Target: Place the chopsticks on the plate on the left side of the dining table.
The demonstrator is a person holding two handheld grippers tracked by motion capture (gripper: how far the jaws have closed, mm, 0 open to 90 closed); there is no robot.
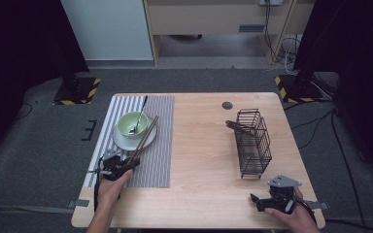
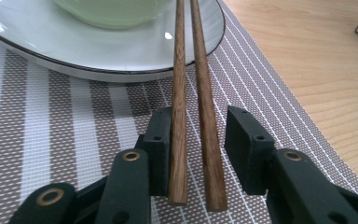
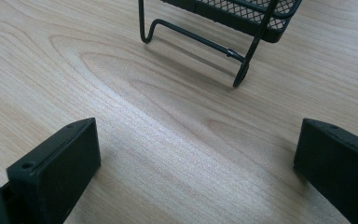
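Chopsticks, two brown wooden ones, lie side by side between the jaws of the left gripper; their far ends rest on the rim of the white plate, their near ends over the striped placemat. In the left gripper view the left pad touches the left stick, while a gap remains between the right stick and the right pad, so the jaws are narrowed but not clamped. Green bowl sits on the plate with a spoon in it. Right gripper rests near the table's front right edge, jaws wide apart with nothing between them, just in front of the black wire basket.
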